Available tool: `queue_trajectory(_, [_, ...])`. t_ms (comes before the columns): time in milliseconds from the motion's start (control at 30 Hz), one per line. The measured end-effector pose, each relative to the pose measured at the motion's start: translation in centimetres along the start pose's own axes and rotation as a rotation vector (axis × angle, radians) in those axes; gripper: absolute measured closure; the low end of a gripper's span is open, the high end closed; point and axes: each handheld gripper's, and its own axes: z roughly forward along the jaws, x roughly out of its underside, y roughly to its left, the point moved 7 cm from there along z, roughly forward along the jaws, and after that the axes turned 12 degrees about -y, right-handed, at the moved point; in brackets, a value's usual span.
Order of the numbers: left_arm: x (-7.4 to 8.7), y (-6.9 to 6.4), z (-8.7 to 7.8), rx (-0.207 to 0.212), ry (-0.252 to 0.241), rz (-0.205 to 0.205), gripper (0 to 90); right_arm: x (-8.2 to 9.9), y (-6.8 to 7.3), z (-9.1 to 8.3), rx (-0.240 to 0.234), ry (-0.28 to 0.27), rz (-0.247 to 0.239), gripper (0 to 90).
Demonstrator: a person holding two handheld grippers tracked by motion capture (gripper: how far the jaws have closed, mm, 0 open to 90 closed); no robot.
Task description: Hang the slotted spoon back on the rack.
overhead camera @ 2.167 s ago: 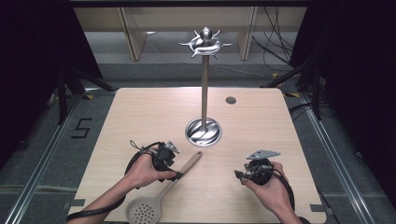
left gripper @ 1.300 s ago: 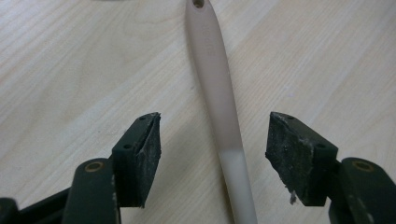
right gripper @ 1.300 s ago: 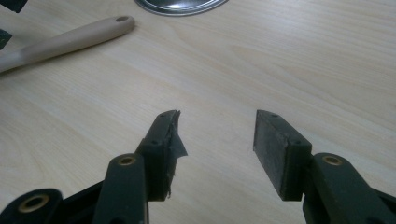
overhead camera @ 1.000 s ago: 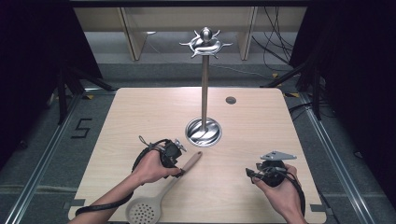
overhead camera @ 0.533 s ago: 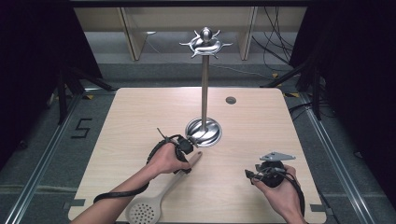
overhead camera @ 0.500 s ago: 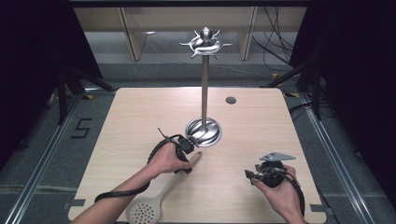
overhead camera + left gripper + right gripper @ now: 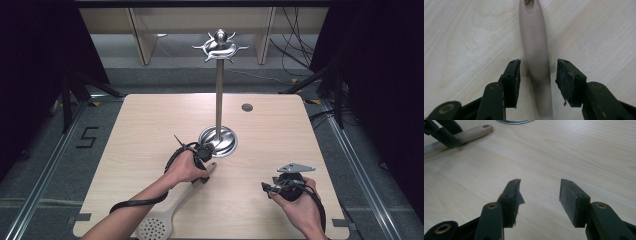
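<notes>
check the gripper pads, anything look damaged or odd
Yes. The pad on the right gripper left jaw is torn, a ragged flap sticking into the gap. The left gripper right pad looks scuffed and frayed at its lower edge. Both sets of jaws stand open.

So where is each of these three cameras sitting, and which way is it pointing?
High view: above the person's side, facing forward and down at the table; both forearms enter from below.
Left gripper view: rides the left hand-held gripper, looking down at the skimmer handle between its open jaws.
Right gripper view: rides the right hand-held gripper, looking low across bare wood.
Shared: the right gripper view also shows that handle and the stand base.
</notes>
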Motion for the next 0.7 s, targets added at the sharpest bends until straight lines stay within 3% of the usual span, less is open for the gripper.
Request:
queue_trajectory(33, [0.00,-0.01,0.10,-0.001,-0.001,-0.003,54.3,0.04,-0.12,0.05,0.001,-0.003,-0.018,51.2])
queue_trajectory(67, [0.00,-0.05,0.19,0.001,-0.001,-0.006,54.8,0.01,0.04,0.01,-0.002,0.000,-0.002,51.2])
queue_trajectory(167, [0.01,0.05,0.38,-0.003,-0.001,0.009,56.6,0.03,0.05,0.00,-0.001,0.002,-0.007,51.3])
queue_trajectory(533, [0.10,-0.05,0.50,-0.016,0.018,0.002,65.1,0.11,0.03,0.11,-0.013,0.006,-0.003,51.6])
queue_trajectory(700, [0.15,-0.13,0.46,-0.002,0.015,-0.034,68.1,0.12,-0.02,0.11,-0.012,0.006,-0.004,51.6])
